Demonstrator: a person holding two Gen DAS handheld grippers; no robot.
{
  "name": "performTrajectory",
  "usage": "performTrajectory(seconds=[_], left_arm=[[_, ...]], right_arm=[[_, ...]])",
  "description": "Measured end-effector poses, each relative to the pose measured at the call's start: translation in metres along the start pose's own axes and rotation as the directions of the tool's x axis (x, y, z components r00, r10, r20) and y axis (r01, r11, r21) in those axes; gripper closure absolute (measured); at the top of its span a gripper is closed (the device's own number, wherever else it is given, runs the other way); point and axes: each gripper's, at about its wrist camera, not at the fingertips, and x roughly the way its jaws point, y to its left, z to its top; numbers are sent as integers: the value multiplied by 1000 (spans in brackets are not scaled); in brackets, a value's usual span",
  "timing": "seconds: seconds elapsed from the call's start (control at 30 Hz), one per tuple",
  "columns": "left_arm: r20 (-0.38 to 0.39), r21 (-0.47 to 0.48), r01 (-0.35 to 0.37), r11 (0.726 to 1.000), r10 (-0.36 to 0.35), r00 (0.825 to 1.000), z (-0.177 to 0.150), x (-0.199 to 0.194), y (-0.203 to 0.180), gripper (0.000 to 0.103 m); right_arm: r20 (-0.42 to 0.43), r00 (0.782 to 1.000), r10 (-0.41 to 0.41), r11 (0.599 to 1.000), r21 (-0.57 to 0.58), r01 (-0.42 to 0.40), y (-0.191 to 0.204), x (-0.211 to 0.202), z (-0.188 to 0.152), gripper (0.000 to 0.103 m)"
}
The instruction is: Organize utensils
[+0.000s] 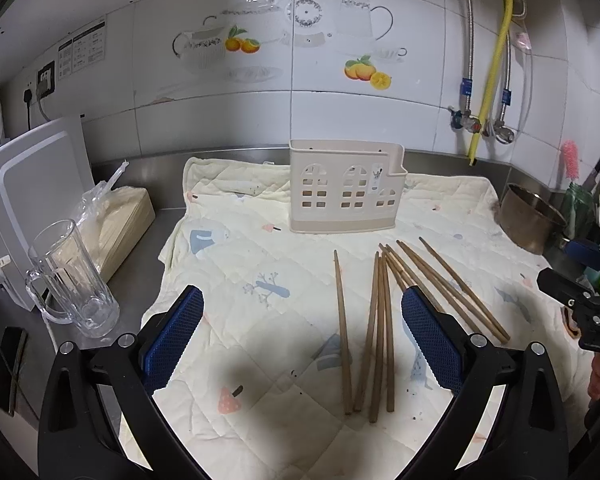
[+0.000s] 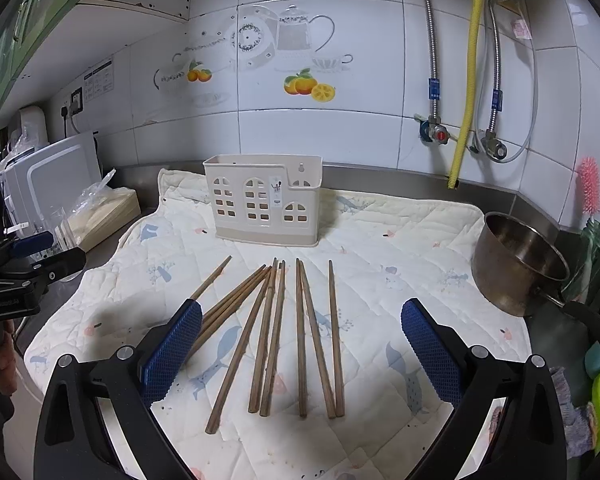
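Several brown wooden chopsticks (image 1: pixel 380 320) lie loose on a cream quilted cloth (image 1: pixel 260 240); in the right wrist view the chopsticks (image 2: pixel 272 332) fan out in front of me. A beige plastic utensil holder (image 1: pixel 345 188) with window cut-outs stands upright behind them, also in the right wrist view (image 2: pixel 265 200). My left gripper (image 1: pixel 302 336) is open and empty, left of and above the chopsticks. My right gripper (image 2: pixel 300 352) is open and empty, hovering over the near ends of the chopsticks. The right gripper also shows at the left wrist view's right edge (image 1: pixel 576 292).
A glass mug (image 1: pixel 74 280), a bag of flat sheets (image 1: pixel 116 220) and a white board (image 1: pixel 32 200) stand at the left. A steel pot (image 2: pixel 520 260) sits at the right, with a pink brush (image 2: pixel 590 184) behind. Tiled wall with pipes (image 2: pixel 466 80) at the back.
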Motion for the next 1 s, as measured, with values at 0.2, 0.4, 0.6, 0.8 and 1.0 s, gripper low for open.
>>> performTrajectory(seconds=[0.2, 0.4, 0.6, 0.8, 1.0], left_arm=[[-30, 9, 7, 1000, -7, 1000, -3, 11, 1, 5], [-86, -28, 36, 999, -38, 996, -12, 27, 9, 5], [-146, -22, 68, 997, -70, 987, -24, 46, 5, 6], [-193, -35, 109, 993, -114, 975, -31, 64, 1, 25], [-245, -32, 153, 988, -156, 957, -39, 82, -8, 44]], right_arm=[[-22, 1000, 4, 1000, 5, -4, -3, 7, -4, 7], [-54, 998, 12, 1000, 20, -11, -8, 16, -12, 8], [-119, 993, 23, 999, 46, -18, -16, 33, -24, 22], [-182, 983, 32, 996, 86, -17, -28, 54, -37, 32], [-235, 971, 47, 992, 125, -18, -39, 76, -48, 50]])
